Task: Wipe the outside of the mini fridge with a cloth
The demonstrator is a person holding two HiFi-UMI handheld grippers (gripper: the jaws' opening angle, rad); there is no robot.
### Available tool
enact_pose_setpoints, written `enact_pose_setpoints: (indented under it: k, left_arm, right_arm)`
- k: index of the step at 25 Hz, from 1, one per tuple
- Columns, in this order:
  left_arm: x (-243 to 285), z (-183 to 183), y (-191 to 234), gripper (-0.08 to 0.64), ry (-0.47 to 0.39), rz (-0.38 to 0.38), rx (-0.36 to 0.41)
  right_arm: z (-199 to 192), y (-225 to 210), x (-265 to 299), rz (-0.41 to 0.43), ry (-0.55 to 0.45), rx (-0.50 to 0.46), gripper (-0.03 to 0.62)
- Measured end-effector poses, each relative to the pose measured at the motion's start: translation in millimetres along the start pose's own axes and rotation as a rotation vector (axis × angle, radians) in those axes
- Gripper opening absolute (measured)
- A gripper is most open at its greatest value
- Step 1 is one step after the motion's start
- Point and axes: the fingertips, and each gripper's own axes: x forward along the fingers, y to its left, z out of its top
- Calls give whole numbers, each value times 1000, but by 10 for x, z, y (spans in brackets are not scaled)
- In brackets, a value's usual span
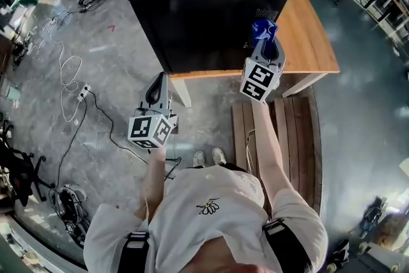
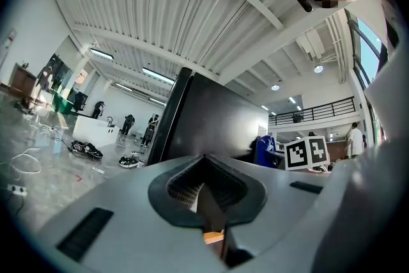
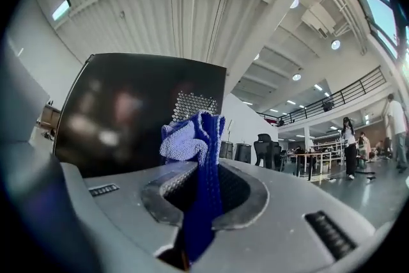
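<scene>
Mini fridge point(image 1: 211, 3), black and boxy, stands on a wooden table point(image 1: 313, 35) just in front of me, with one glossy wall facing my tools. A patch of small vent holes point(image 3: 192, 104) shows near that wall's upper corner.

My right gripper point(image 3: 201, 201) is closed on a blue cloth point(image 3: 198, 156). The jaws pinch a narrow fold of it, and a loose bunch stands up past the tips. In the head view the bunch sits close against the fridge wall near the table edge; I cannot tell whether it touches.

My left gripper point(image 1: 155, 89) hangs lower and off to the side, well apart from the fridge. Its jaws are together with nothing between them.

The cloth looks like a knitted or microfibre weave, so I judge it light, soft and limp. It will fold over under pressure, so the free bunch should do the wiping, not the jaw tips. The present grip on the fold looks sound.

The fridge looks stiff, heavy and slick. It is unlikely to slide under light strokes. The vent holes could snag the weave.
</scene>
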Motion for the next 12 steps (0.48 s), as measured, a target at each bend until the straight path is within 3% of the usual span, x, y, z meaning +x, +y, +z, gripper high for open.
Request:
enact_pose_setpoints:
  k: [12]
  left_arm:
    - [1,-2,2,5,-4,11,4]
  right_arm:
    - [-91,-218,24,-35,15,5,62]
